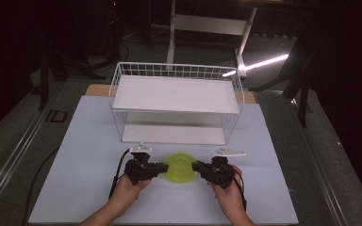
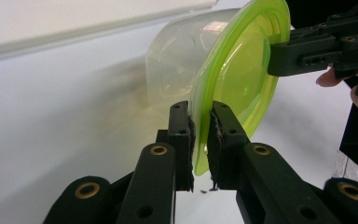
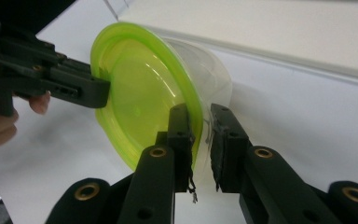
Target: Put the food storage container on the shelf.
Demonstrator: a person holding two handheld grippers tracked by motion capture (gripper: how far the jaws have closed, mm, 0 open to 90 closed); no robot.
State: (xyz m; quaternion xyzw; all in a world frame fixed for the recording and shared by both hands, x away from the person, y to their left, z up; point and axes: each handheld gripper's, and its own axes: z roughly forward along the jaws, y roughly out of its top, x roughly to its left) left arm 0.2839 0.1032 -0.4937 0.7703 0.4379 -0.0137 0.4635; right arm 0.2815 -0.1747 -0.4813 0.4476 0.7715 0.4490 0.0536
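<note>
A dim room surrounds one pale table (image 1: 89,141) bearing one white wire rack (image 1: 176,101) at twelve o'clock. One clear container with a green lid (image 1: 180,167) sits at six o'clock, its rim pinched by two grippers: the left gripper (image 1: 161,168) at nine o'clock, the right gripper (image 1: 197,167) at three.

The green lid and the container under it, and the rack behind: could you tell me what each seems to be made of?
Green lid: translucent glossy plastic, probably; light passes through.
Container: clear, slightly frosted plastic; the table shows through.
Rack: white coated wire mesh, likely metal, with flat matte white shelves.
</note>
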